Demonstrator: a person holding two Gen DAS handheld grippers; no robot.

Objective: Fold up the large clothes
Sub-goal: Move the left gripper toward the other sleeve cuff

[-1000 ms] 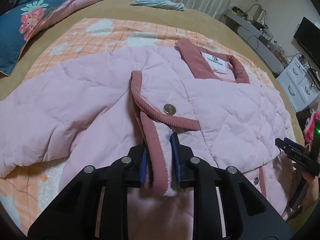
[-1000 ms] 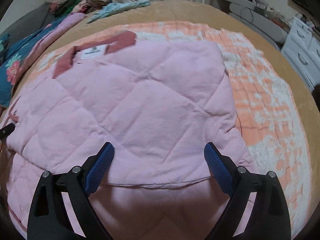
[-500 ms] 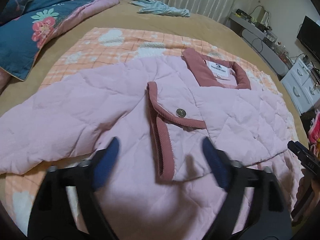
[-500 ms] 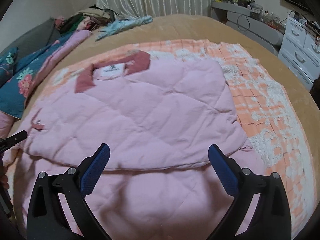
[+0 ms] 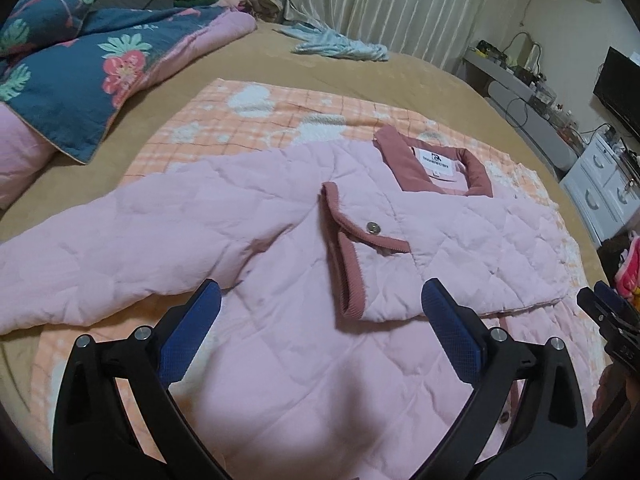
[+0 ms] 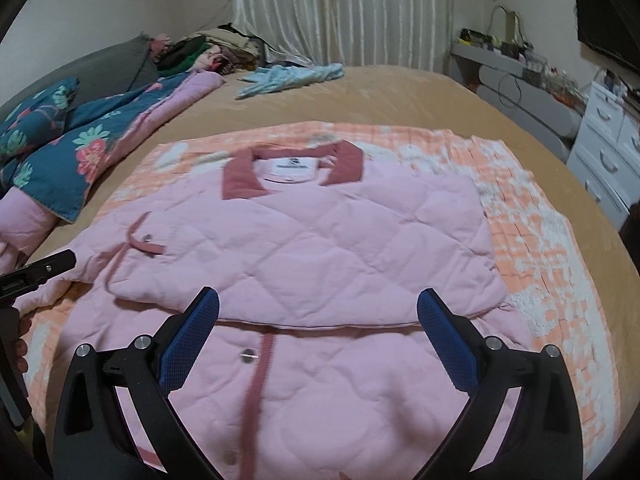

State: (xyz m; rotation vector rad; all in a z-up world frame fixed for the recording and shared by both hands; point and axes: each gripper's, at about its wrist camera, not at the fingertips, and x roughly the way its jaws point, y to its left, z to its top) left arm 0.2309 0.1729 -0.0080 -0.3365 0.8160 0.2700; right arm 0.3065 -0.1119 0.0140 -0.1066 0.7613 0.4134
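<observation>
The left hand-held gripper (image 5: pixel 320 300) hangs over the jacket (image 5: pixel 280 360) with its blue pads (image 5: pixel 188 340) spread wide apart; its jaws are opening, and nothing is pinched between them. The right hand-held gripper (image 6: pixel 318 308) is likewise spread wide, its pads above the fabric and clamped on nothing.

Just ahead of the left one lies a sleeve (image 5: pixel 460 252) folded across the jacket's chest, its dark-pink cuff (image 5: pixel 352 276) with a metal snap (image 5: pixel 373 227) pointing toward the camera. The other sleeve (image 5: pixel 120 248) stretches out flat to the left. The collar (image 5: pixel 404 160) with its white label is at the far end.

The pink quilted jacket lies front up on an orange checked blanket (image 6: pixel 540 240), which is spread on a tan bed (image 6: pixel 400 96). A blue floral quilt (image 5: pixel 72 80) is bunched at the far left, and a light-blue garment (image 6: pixel 292 76) lies near the curtain (image 6: pixel 340 12). White drawers (image 6: pixel 608 160) stand to the right of the bed.
</observation>
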